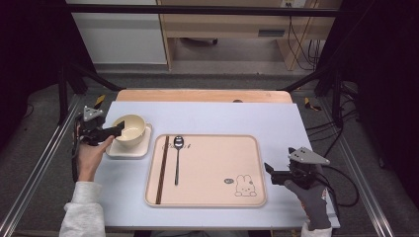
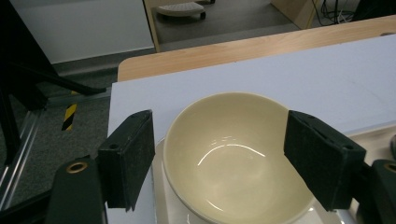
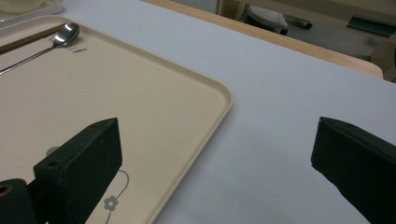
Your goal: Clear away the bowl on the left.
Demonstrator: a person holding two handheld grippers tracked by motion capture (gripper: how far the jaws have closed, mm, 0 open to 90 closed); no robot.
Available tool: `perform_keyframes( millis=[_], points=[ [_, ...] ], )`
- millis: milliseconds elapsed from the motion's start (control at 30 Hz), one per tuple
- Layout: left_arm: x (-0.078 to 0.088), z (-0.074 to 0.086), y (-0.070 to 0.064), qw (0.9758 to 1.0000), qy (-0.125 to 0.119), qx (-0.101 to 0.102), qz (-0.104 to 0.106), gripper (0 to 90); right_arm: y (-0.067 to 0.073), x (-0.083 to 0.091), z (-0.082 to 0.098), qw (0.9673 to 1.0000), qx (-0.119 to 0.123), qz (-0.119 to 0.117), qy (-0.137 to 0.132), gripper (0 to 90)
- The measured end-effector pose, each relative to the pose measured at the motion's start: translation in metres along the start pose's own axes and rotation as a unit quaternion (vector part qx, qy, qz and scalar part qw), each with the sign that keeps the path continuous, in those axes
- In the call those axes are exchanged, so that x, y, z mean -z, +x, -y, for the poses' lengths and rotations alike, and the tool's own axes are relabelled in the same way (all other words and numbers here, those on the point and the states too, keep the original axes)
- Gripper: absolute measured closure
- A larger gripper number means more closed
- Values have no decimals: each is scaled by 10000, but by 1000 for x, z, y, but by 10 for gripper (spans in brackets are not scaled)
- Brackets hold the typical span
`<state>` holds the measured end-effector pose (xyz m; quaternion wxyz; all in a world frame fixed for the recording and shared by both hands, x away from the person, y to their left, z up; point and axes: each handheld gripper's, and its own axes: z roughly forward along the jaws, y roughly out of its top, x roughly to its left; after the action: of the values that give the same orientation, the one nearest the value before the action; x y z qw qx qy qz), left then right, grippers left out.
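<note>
My left gripper has its jaws spread wide, one dark pad on either side of the bowl, and neither pad presses on its wall — a gap shows on the left, while on the right the pad overlaps the rim so I cannot tell whether it touches. The bowl sits low and centre in the left gripper view: cream-coloured, glossy, round, with a smooth rim and an empty inside where a curved glint of light lies. It stands on a pale square saucer with rounded corners, at the left middle of the high view, just left of the tray.

My right gripper stands wide too, with nothing between its pads; it hangs over the tray's corner and the light-blue mat, at the lower right of the high view.

The tray is beige, with a spoon and dark chopsticks lying lengthwise at its left — and a small rabbit drawing at its lower right.
</note>
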<state>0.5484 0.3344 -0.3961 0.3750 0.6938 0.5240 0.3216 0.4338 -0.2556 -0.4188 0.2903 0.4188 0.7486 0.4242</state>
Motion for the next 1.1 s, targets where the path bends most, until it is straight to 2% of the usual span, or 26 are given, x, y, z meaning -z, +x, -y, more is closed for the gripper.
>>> perform_keyframes(
  millis=[100,267,467,867,1067,1100],
  points=[
    [-8,3,5,9999,91,32,41,282,0,0,0,10000,5,4,9,21],
    [-22,11,13,9994,315,143,-35,333,0,-1,0,10000,3,0,27,22],
    [-32,19,21,9983,538,217,-93,391,0,-1,0,10000,12,21,41,21],
    [-45,26,25,9955,848,408,65,599,0,-3,1,10000,42,37,79,20],
    [-52,29,26,9939,982,493,77,683,0,-5,1,9999,54,22,114,20],
    [-53,30,26,9937,969,536,140,688,0,-5,1,9999,52,21,115,20]
  ],
)
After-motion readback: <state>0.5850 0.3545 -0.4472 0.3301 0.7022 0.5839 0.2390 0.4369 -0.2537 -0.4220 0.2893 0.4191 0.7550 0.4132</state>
